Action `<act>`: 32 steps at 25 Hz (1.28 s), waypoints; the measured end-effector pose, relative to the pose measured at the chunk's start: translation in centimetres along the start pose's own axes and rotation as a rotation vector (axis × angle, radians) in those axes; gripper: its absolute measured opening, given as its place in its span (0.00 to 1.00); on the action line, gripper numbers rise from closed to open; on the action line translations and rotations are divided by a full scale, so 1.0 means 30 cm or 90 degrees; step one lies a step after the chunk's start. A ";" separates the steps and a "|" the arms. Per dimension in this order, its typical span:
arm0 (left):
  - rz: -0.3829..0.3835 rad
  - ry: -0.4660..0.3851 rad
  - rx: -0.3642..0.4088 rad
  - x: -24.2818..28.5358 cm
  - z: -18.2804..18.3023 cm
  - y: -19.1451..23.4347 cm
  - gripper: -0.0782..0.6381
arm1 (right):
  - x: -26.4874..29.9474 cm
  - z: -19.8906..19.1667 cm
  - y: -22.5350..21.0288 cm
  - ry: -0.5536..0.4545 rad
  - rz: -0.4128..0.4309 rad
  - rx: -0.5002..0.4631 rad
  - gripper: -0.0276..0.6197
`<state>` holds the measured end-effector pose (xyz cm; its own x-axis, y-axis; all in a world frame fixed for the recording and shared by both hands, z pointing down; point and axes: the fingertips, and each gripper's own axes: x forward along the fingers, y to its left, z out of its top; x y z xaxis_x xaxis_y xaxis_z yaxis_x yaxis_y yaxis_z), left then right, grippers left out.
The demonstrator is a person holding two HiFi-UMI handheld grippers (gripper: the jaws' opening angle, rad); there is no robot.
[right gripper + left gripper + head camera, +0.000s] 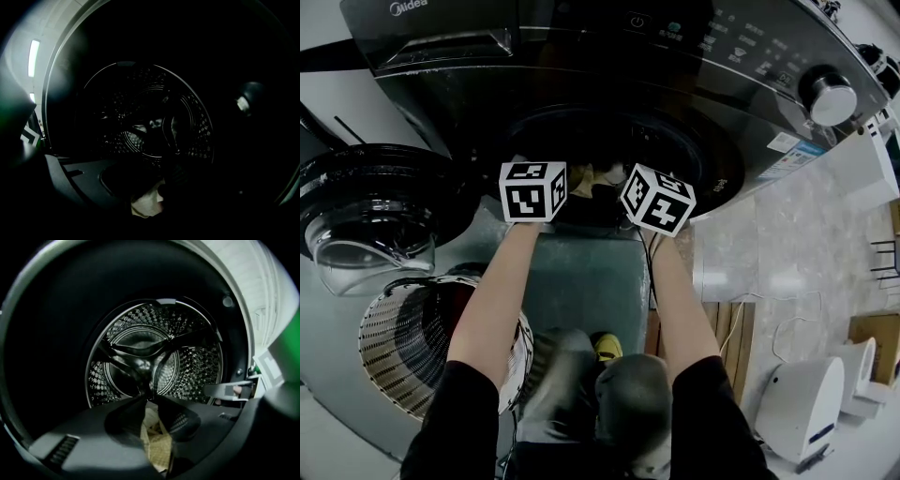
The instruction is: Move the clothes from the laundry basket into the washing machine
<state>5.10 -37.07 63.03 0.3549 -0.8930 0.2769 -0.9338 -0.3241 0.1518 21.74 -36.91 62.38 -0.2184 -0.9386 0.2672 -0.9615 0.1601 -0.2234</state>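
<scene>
Left gripper (151, 398): jaws clamped on pale yellow checked cloth (157, 446)
Right gripper (158, 190): jaws pinching pale fabric fold (146, 202)
Position: both at black front-loading washing machine (581, 75) mouth, facing perforated steel drum (197, 366)

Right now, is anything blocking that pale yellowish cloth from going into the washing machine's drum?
Nothing visible does. The pale yellowish cloth, gripped by the left gripper and right gripper, is at the dark washing machine's mouth; its round glass door stands open, and the perforated steel drum lies ahead.

The washing machine (581, 66) bears the brand name "Midea" on its top.
</scene>
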 end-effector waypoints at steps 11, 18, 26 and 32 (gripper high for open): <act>-0.015 -0.021 0.011 -0.059 0.025 -0.040 0.13 | -0.067 0.008 0.021 0.001 0.025 -0.055 0.05; -0.020 -0.022 0.055 -0.134 0.063 -0.093 0.12 | -0.145 0.050 0.044 0.004 0.051 -0.085 0.05; -0.022 0.007 0.040 -0.279 0.127 -0.130 0.12 | -0.298 0.112 0.089 0.026 0.046 -0.110 0.05; -0.015 0.042 0.028 -0.416 0.202 -0.159 0.12 | -0.413 0.196 0.149 0.060 0.062 -0.107 0.05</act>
<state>4.83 -26.27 53.08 0.3776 -0.8629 0.3358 -0.9258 -0.3594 0.1173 21.11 -26.36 52.55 -0.3194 -0.8846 0.3397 -0.9474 0.3056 -0.0949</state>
